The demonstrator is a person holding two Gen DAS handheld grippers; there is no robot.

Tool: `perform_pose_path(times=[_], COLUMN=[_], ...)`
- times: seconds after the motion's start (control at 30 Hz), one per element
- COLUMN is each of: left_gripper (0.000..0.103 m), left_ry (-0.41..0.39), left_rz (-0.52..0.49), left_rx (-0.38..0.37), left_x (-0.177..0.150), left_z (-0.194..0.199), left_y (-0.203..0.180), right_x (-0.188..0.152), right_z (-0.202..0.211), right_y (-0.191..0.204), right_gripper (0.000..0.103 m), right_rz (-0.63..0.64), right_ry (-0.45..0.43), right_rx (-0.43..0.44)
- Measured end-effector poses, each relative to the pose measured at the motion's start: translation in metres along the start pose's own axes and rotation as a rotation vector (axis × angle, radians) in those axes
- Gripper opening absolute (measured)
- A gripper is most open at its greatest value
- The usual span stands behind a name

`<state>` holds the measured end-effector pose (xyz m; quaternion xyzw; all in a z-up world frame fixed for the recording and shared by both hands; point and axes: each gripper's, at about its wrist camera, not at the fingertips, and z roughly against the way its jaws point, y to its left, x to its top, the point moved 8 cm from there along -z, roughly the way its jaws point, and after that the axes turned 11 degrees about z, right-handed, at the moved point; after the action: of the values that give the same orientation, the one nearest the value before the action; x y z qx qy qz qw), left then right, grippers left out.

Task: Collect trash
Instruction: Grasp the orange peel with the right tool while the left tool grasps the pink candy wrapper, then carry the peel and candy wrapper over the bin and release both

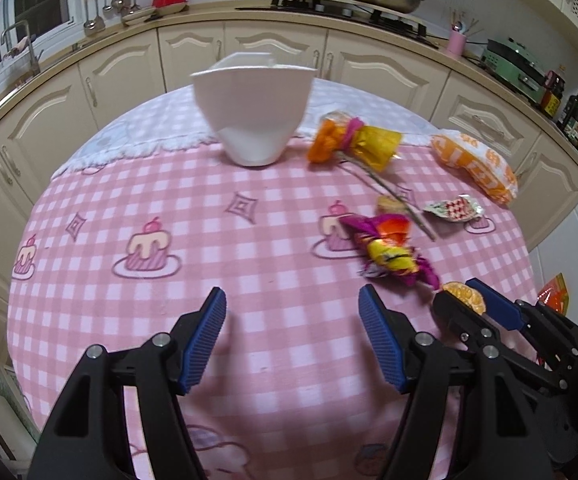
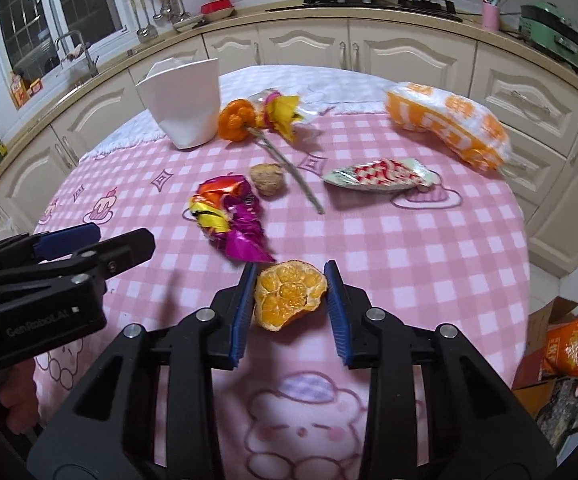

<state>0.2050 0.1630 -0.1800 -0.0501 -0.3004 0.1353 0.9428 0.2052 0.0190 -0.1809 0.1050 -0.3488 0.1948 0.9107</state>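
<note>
My right gripper (image 2: 289, 300) closes on a piece of orange peel (image 2: 289, 302) low in the centre of the right wrist view, its blue pads against both sides of the peel, though I cannot tell whether it has left the pink checked tablecloth (image 2: 429, 248). My left gripper (image 1: 293, 334) hangs with its jaws wide apart and nothing between them, at the bottom of its own frame. I judge the step in hand to be picking up the first scrap; the next move calls for a firm hold and a carry to the white bin (image 2: 183, 104) at upper left. Still waiting: the crumpled foil wrappers (image 2: 229, 216), a walnut (image 2: 268, 178), a wilted flower (image 2: 249, 120), a red-and-white packet (image 2: 381, 176) and an orange bag (image 2: 449, 124). The only legible writing reads "GenRobot.AI", on the left gripper's body at lower left.
</note>
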Motion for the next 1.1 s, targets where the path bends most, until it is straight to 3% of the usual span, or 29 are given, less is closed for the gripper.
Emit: perform_pose_path(times=[0.17,0.37,0.57,0.6,0.63,1.1], left_gripper=[0.068,0.076,0.076,0.055,0.044,0.043], left_ry=[0.024,0.036,0.049,0.038,0.038,-0.017], left_rz=[-0.022,-0.053,0.002,0.013,0.018,-0.028], left_rx=[-0.022,-0.038,-0.041,-0.034,-0.026,-0.060], left_x=[-0.001,0.000,0.009,0.011,0.012,0.014], left_z=[-0.006,-0.016,-0.034,-0.036,-0.038,-0.019], left_y=[-0.023,-0.052,-0.060,-0.059,-0.057,-0.076], right_x=[-0.005,-0.006,-0.003,-0.003,-0.003,-0.009], right_z=[0.015,0.030,0.036,0.036,0.036,0.051], right_y=[-0.024,-0.061,-0.085,-0.087,-0.089,-0.106], right_gripper=[0.034,0.034,0.034,0.034,0.034,0.034], right_rz=[-0.052,-0.112,-0.151,-0.153,-0.156,-0.181], right_ry=[-0.030,-0.061,-0.086,-0.088,-0.089,-0.117], right_rx=[-0.013,-0.050,-0.066,-0.066,-0.068,-0.076])
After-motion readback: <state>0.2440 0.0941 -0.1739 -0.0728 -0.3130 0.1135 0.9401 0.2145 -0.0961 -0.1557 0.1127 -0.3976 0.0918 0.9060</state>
